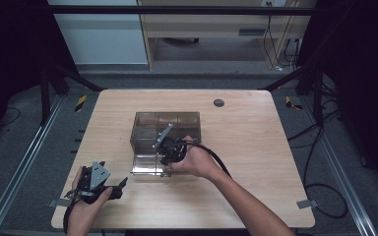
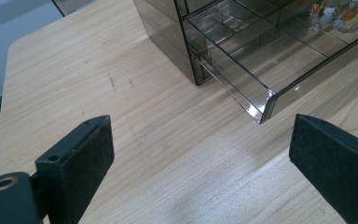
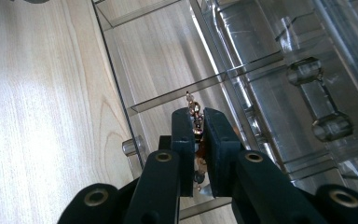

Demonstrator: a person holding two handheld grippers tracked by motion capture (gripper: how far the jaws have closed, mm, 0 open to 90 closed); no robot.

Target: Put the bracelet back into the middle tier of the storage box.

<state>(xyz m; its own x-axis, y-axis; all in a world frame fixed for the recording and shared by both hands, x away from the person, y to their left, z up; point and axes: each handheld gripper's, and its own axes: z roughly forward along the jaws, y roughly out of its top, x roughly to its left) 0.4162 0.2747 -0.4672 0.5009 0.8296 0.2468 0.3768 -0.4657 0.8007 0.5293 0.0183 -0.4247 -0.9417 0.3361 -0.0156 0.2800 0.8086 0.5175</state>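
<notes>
Amber and pale bead string pinched by right hand-held gripper over smoky clear plastic drawer, compartmented, left hand-held gripper wide apart above pale wood-grain bench

Two bare forearms and hands enter from the bottom edge of the high view, with no sleeves visible. Each hand carries a black two-jaw gripper. The left gripper has a grey three-cornered plate on top, dotted with small holes, and a black cable hanging from it. The right gripper also bears a grey plate, long and narrow, and a thick black cable trails from it beside the forearm. In the gripper views, the jaws are flat, matte black rectangular blocks on black linkage arms, with round brass-coloured rivets at the pivots.
</notes>
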